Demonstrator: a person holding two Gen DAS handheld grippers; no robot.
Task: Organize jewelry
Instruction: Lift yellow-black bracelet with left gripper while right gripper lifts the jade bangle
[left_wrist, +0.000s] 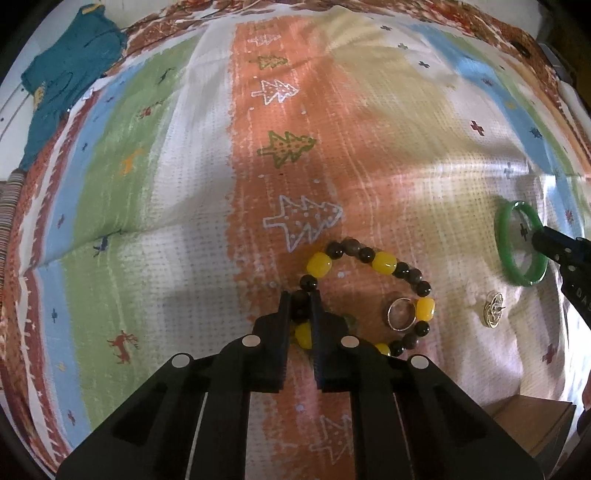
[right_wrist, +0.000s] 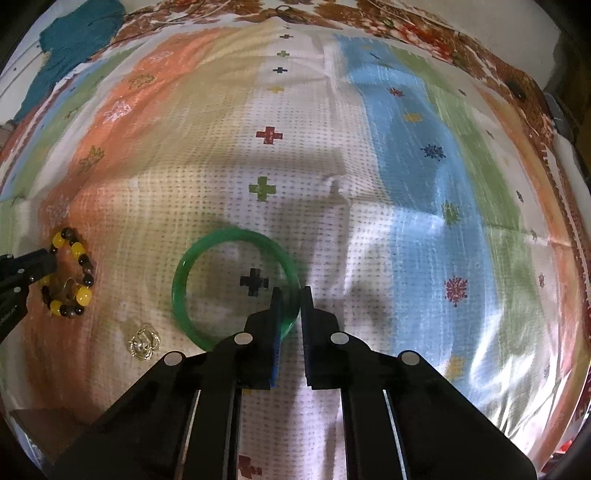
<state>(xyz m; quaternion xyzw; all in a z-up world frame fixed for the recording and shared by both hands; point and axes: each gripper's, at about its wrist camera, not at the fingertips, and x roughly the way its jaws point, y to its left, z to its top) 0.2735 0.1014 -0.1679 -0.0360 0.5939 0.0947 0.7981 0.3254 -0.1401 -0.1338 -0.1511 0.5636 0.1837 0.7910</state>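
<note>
A bracelet of yellow and dark beads (left_wrist: 384, 264) lies on the patterned cloth (left_wrist: 184, 184). My left gripper (left_wrist: 300, 300) is shut on the bracelet's left side, dark beads pinched between its fingers. A silver ring (left_wrist: 400, 314) rests inside the bracelet's loop. A gold filigree earring (left_wrist: 494, 309) lies to the right. In the right wrist view my right gripper (right_wrist: 291, 295) is shut on the right side of a green bangle (right_wrist: 192, 258), which lies flat on the cloth. The beaded bracelet (right_wrist: 79, 254) and the earring (right_wrist: 144, 341) show at the left there.
A teal garment (left_wrist: 66, 77) lies at the cloth's far left corner. A brown wooden surface (left_wrist: 532, 424) shows past the cloth's near edge, at lower right in the left wrist view. The striped cloth stretches wide beyond the jewelry.
</note>
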